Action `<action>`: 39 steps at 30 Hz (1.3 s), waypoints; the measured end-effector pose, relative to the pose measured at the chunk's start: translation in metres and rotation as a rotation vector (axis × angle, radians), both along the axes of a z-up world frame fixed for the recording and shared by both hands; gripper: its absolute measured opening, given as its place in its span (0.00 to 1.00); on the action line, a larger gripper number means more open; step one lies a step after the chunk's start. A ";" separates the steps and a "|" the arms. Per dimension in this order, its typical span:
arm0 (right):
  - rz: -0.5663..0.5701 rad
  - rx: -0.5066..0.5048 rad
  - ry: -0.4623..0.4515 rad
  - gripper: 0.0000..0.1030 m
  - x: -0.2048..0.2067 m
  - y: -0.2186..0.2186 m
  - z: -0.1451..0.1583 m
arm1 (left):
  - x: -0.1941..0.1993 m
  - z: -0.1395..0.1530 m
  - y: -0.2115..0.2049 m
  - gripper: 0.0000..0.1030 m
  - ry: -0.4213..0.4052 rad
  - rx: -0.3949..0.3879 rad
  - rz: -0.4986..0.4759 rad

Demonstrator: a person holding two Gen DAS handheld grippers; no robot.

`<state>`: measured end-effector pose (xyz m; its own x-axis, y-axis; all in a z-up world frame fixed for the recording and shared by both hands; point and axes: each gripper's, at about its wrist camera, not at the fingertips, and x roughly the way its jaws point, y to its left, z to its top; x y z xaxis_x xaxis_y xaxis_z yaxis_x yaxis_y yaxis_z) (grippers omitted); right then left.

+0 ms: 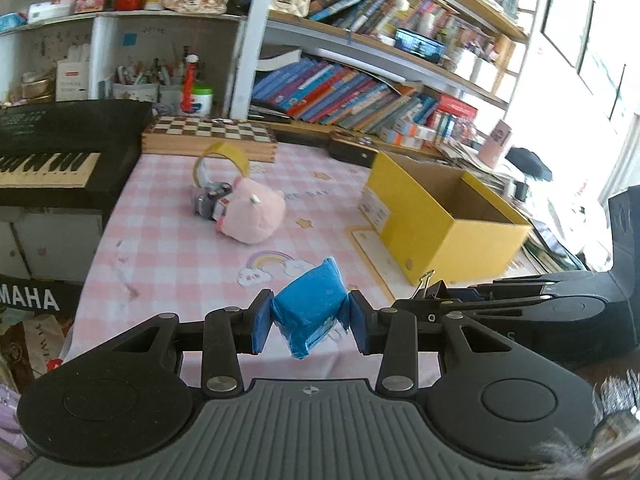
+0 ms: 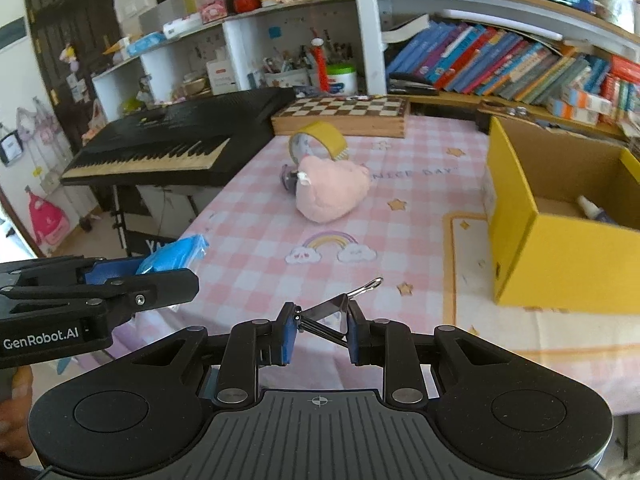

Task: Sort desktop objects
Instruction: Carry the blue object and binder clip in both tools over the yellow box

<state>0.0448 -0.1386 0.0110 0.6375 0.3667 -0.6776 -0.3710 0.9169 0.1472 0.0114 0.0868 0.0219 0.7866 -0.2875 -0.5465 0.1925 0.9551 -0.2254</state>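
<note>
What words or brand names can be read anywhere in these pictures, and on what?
"GenRobot.AI": side of the left gripper.
"MAHA", cut off: black keyboard stand.
"NICE DAY": pink checked tablecloth.
Book spines and the yellow box label: too small or blurred to read.

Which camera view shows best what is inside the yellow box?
The right wrist view: it looks over the near wall of the yellow box and shows a small white bottle on its floor. The left wrist view shows the yellow box open, but its walls hide the floor.
</note>
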 end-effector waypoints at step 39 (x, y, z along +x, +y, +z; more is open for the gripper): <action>-0.407 -0.002 0.019 0.25 -0.088 -0.087 -0.004 | -0.014 -0.004 -0.093 0.36 -0.020 0.004 -0.436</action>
